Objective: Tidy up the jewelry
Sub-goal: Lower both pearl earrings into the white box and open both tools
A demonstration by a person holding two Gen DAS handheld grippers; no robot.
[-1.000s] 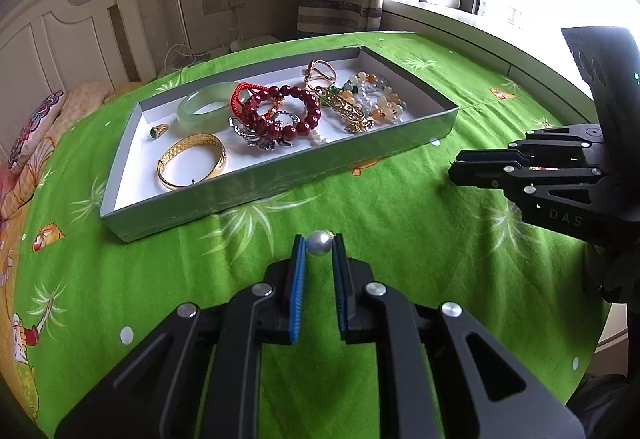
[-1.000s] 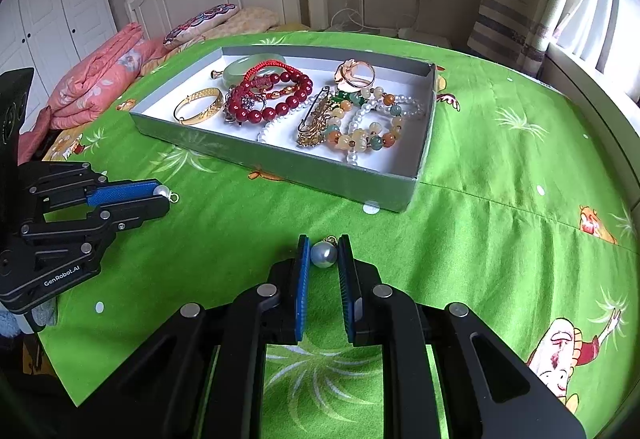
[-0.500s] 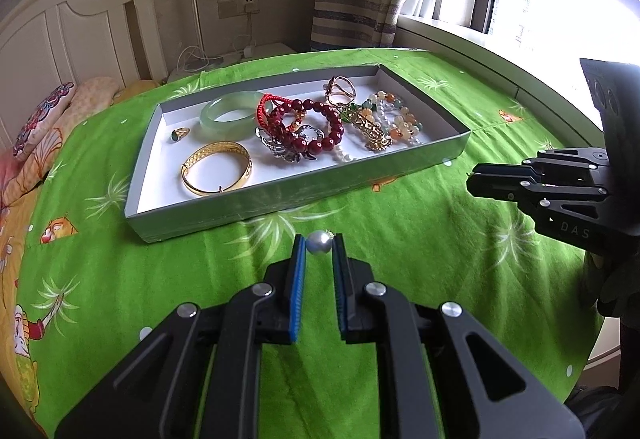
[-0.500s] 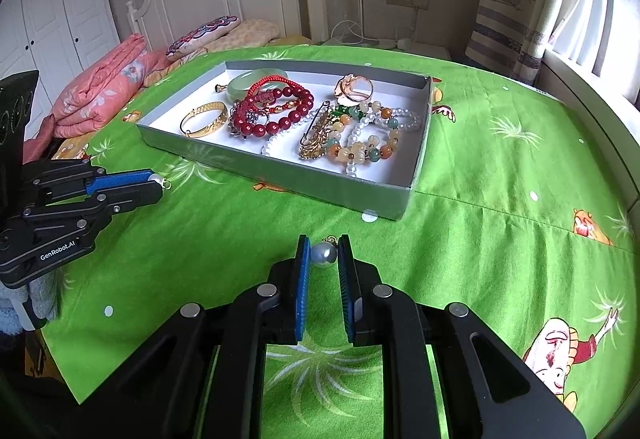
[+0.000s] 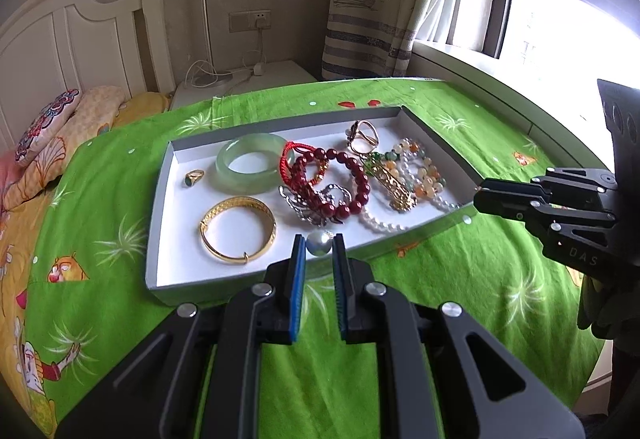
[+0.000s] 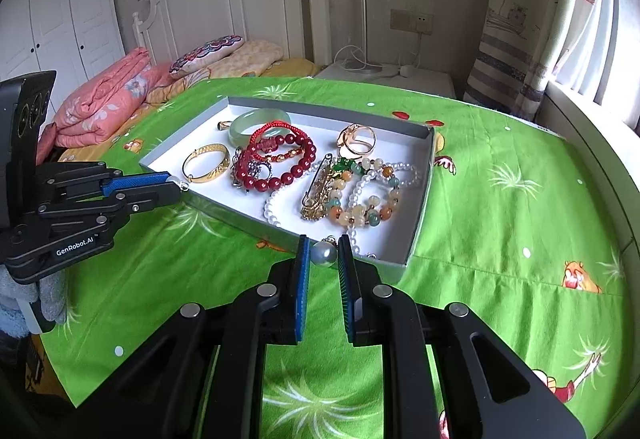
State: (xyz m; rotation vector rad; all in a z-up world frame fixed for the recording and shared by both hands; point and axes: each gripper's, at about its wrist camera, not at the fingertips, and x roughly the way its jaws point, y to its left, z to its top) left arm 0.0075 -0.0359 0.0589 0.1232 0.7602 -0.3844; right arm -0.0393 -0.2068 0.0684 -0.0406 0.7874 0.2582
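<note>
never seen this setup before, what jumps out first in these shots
The shallow grey tray with a white floor sits on the bright green cartoon-print bedspread, piled with jewelry: a pale green jade bangle at its far left, a dark red bead bracelet in the middle. Nearest each camera, the left claw and right claw each pinch a silvery pearl earring at the tray's near edge.

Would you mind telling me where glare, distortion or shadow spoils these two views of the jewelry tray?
Left wrist view: the window is blown out white, the right gripper reads as a dark silhouette, and the tray edges bow from the fisheye. Right wrist view: light is more even, the beaded bracelets look sharp, the window edge is washed out, and the corners go black.
</note>
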